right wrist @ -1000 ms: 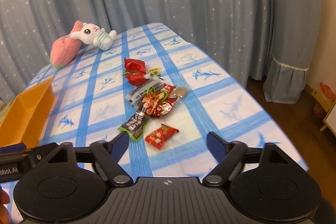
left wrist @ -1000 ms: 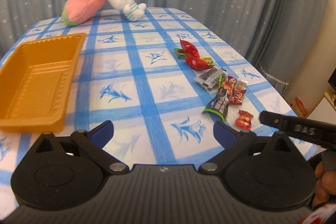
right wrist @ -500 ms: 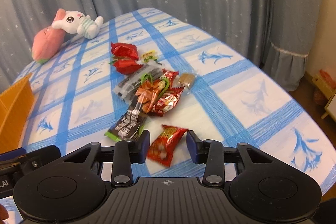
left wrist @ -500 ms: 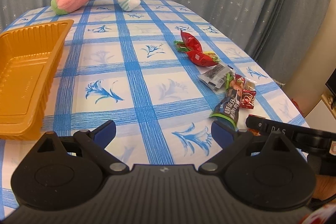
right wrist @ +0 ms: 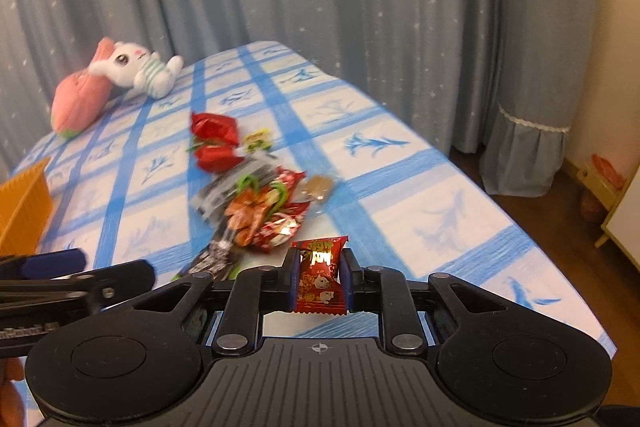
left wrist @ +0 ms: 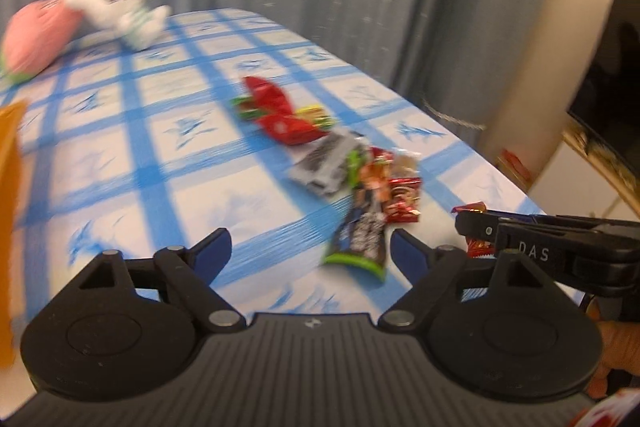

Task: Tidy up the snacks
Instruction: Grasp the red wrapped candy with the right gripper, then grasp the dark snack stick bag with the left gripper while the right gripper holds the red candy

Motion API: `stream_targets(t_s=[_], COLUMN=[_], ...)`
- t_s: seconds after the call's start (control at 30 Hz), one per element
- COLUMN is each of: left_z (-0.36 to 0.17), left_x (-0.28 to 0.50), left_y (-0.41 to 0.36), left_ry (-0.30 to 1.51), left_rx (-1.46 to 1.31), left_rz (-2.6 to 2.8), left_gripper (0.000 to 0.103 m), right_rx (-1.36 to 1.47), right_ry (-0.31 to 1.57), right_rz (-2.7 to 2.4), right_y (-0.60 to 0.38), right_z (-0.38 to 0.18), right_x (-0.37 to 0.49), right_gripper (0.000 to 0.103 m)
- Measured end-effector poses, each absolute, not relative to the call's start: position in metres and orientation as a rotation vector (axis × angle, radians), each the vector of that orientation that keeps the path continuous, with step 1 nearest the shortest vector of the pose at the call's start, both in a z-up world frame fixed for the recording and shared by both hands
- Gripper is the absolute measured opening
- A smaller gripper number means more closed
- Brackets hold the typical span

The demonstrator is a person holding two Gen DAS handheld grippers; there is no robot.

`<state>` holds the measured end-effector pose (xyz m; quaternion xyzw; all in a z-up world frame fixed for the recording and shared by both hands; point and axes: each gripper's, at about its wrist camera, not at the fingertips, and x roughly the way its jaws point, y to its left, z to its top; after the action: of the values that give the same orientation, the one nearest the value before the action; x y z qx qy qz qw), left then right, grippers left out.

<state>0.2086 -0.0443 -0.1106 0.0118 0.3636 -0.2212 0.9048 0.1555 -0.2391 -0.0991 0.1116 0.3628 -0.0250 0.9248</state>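
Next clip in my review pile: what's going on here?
A person with a gripper in each hand is sorting snacks on a blue-checked table. The right gripper is shut on a small red candy packet. The left gripper holds nothing; its jaws are closing, with a dark green-edged snack bar lying just ahead of them. The rest of the snack pile sits mid-table, and the orange tray is at the left edge.

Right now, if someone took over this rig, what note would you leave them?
Right gripper: shut on a small red packet.
Left gripper: jaws closing, nothing between them, aimed near the dark bar.
Snack pile lies mid-table on the blue-checked cloth; orange tray sits at the left edge.
Done: one packet gripped; no snack seen in the tray.
Left: carry it to the tray, then the rest.
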Motion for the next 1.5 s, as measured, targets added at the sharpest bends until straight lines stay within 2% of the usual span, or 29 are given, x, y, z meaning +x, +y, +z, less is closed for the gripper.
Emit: stream_targets(t_s=[0.03, 0.13, 0.2, 0.27, 0.43, 0.5, 0.63, 0.9, 1.2, 1.27, 1.5], left_z=[-0.112, -0.117, -0.121, -0.127, -0.135, -0.139, -0.138, -0.136, -0.141, -0.14, -0.136], left_x=[0.212, 0.222, 0.229, 0.235, 0.244, 0.247, 0.237, 0.19, 0.194, 0.195, 0.186], left_y=[-0.051, -0.069, -0.08, -0.089, -0.102, -0.105, -0.098, -0.058, -0.063, -0.065, -0.056], left_ry=[0.747, 0.743, 0.756, 0.772, 0.778, 0.791, 0.795, 0.805, 0.761, 0.764, 0.756], left_rx=[0.042, 0.093, 0.123, 0.147, 0.17, 0.192, 0.184, 0.139, 0.151, 0.153, 0.135], left_rz=[-0.473, -0.509, -0.537, -0.557, -0.577, -0.574, -0.551, -0.425, -0.39, -0.387, -0.337], left_gripper=[0.08, 0.066, 0.043, 0.036, 0.036, 0.031, 0.029, 0.029, 0.031, 0.027, 0.026], right_rx=[0.235, 0.25, 0.261, 0.269, 0.274, 0.274, 0.27, 0.256, 0.248, 0.248, 0.245], right_ry=[0.745, 0.749, 0.746, 0.743, 0.745, 0.747, 0.748, 0.748, 0.753, 0.752, 0.745], right_rz=[-0.056, -0.066, -0.074, -0.085, -0.086, -0.086, -0.078, -0.036, -0.014, -0.012, 0.015], right_y=[-0.242, -0.248, -0.251, -0.254, -0.254, -0.253, -0.251, -0.241, -0.234, -0.234, -0.228], right_z=[-0.1, -0.1, -0.1, -0.101, -0.101, -0.102, -0.104, -0.105, -0.105, -0.105, -0.101], right_x=[0.155, 0.155, 0.155, 0.155, 0.156, 0.157, 0.158, 0.157, 0.157, 0.157, 0.157], right_gripper=[0.021, 0.021, 0.021, 0.021, 0.021, 0.021, 0.02, 0.021, 0.021, 0.021, 0.021])
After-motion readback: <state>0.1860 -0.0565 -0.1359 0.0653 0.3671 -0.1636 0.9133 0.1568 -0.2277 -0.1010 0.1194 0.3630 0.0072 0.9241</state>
